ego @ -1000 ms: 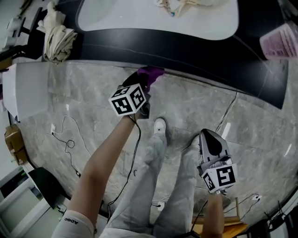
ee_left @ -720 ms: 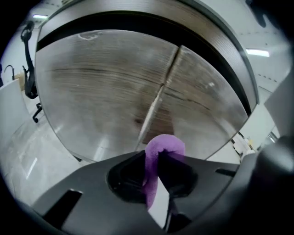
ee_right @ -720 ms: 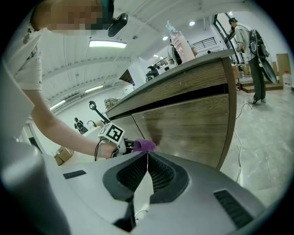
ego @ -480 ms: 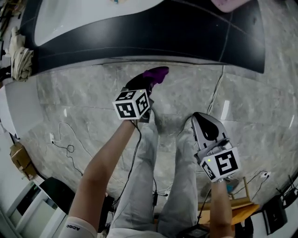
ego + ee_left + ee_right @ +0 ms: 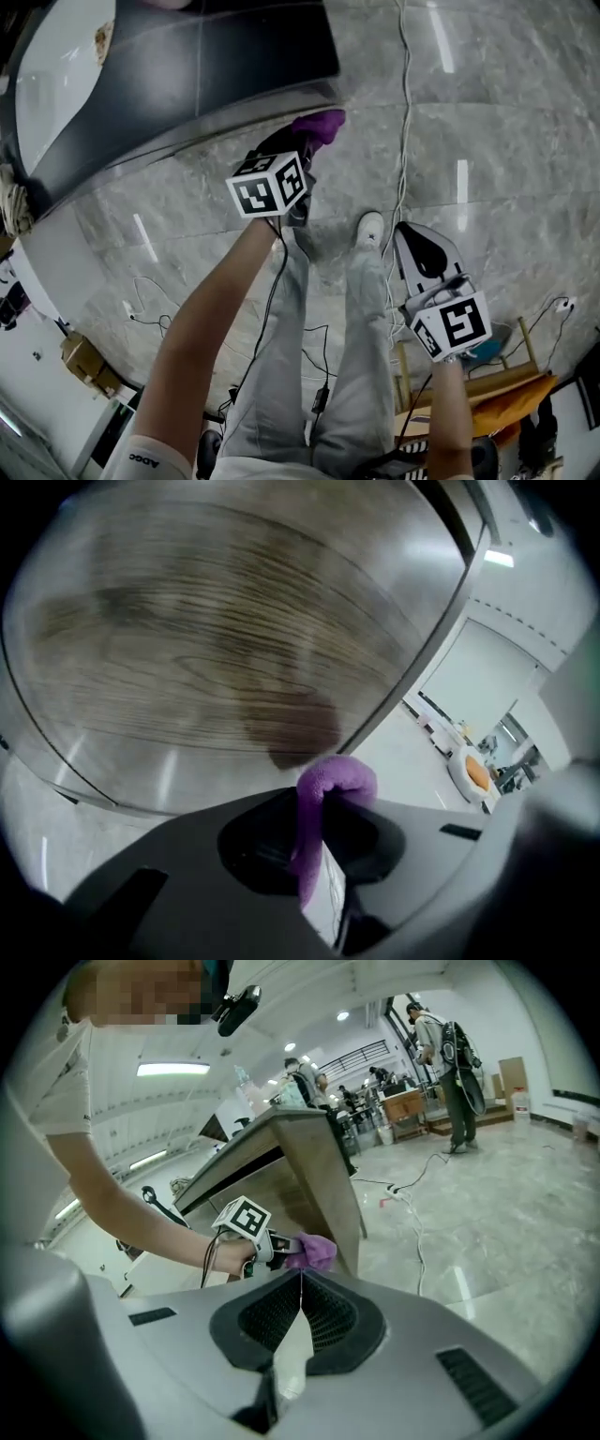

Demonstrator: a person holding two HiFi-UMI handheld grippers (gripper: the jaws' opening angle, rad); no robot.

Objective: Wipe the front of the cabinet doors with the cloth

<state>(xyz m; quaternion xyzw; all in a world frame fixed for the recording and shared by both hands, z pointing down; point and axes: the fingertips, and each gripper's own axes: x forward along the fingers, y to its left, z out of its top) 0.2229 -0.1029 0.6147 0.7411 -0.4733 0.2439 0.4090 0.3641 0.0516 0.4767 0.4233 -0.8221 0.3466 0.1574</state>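
My left gripper (image 5: 298,157) is shut on a purple cloth (image 5: 319,126), held out in front of me near the lower edge of the cabinet (image 5: 187,84). In the left gripper view the cloth (image 5: 330,789) bulges from between the shut jaws, close to the wood-grain cabinet door (image 5: 216,630), where a darker patch (image 5: 295,728) shows. The right gripper view shows the left gripper (image 5: 258,1232) with the cloth (image 5: 312,1252) beside the cabinet's corner (image 5: 323,1190). My right gripper (image 5: 419,234) hangs low at my right side, shut and empty, its jaws (image 5: 300,1283) closed together.
Grey marble floor (image 5: 487,150) lies around my legs, with cables (image 5: 403,112) trailing over it. A wooden stool (image 5: 487,384) stands at the lower right. People (image 5: 450,1044) and desks fill the far room. A white table edge (image 5: 56,84) is atop the cabinet.
My head has turned, so the cabinet swung to the upper left of the view. The left gripper kept the cloth near the cabinet; the right gripper stayed low at my side.
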